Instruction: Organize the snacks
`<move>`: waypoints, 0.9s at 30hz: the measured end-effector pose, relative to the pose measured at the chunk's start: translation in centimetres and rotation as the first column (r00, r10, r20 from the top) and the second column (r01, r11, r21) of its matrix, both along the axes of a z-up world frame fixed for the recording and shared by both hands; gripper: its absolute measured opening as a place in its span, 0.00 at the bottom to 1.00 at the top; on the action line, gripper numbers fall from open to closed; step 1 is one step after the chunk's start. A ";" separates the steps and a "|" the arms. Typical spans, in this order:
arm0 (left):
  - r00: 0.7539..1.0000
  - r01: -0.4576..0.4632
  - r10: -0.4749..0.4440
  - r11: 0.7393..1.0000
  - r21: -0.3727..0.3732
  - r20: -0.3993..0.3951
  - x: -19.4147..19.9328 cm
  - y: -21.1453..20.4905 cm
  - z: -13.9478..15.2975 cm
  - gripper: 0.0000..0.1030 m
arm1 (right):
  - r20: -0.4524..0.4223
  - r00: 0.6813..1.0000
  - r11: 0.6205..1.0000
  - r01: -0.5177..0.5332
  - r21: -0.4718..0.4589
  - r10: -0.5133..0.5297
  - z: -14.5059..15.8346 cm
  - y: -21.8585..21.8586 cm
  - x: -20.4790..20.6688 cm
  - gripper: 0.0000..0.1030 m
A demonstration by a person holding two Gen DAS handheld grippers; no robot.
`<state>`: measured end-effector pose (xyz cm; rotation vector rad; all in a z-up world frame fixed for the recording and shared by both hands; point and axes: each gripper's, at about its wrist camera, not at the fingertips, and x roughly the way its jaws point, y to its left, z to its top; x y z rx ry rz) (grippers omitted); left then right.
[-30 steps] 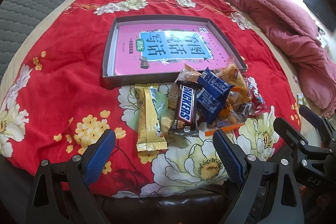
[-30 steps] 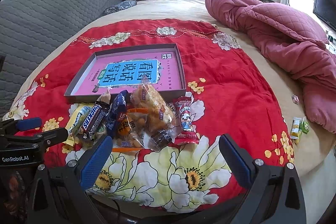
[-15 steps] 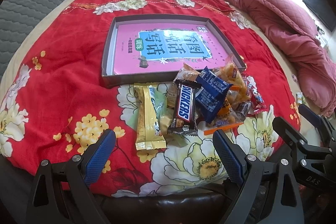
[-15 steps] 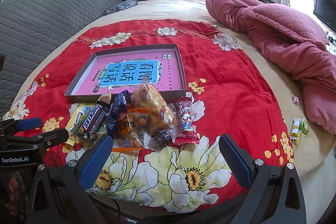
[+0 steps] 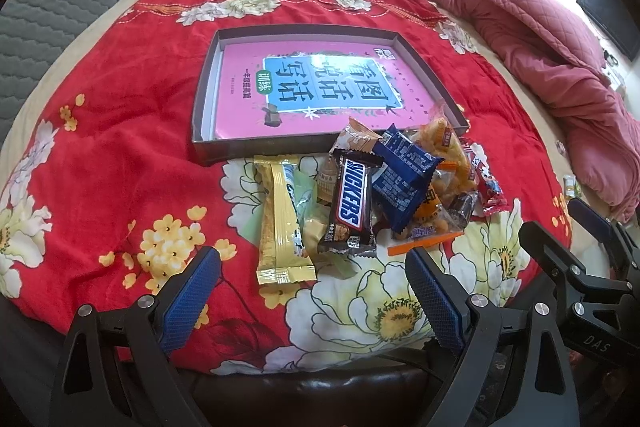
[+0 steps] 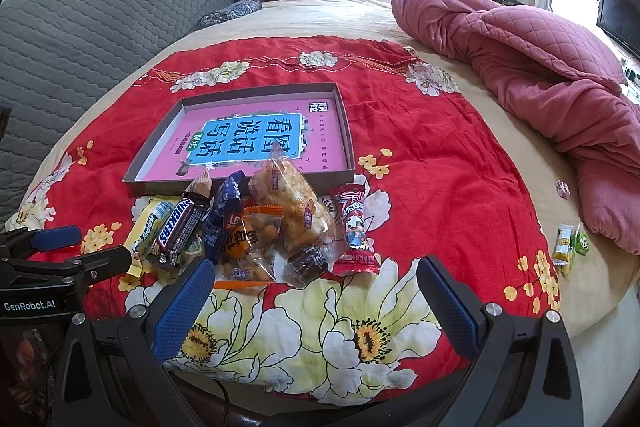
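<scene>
The snacks lie in a loose heap on the red floral bedspread [image 5: 120, 155], just in front of the near wall of the shallow box tray [image 5: 256, 147], which holds only a pink booklet [image 5: 304, 87]. None of them is in the tray yet, so the sorting looks not yet begun.

The left hand-held gripper [image 5: 314, 291] hangs released, jaws wide apart, just short of the gold wafer packet [image 5: 278, 219] and the Snickers bar [image 5: 352, 203]. The right hand-held gripper [image 6: 314, 291] is likewise spread and empty, facing the clear bag of fried snacks [image 6: 292, 203] and the red candy packet [image 6: 354, 227].

All of these are probably light, with slick, crinkly film wrappers that may slide between the pads. The Snickers bar and the wafer are likely the stiffest and are best pinched across the middle of their long sides. The blue packet [image 5: 404, 179] leans on its neighbours, so lifting it may disturb the pile. The puffy bag is soft and its contents brittle; taking it by the crimped end seam looks safer. The soft bedding will give under any downward press.
</scene>
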<state>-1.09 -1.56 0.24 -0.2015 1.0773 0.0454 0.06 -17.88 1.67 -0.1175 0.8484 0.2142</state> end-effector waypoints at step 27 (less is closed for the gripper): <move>0.993 -0.108 0.102 0.989 -0.104 -0.060 0.1 4.0 -1.5 0.91 | -0.009 1.000 1.000 0.000 0.027 0.000 -0.5 -0.3 0.8 0.99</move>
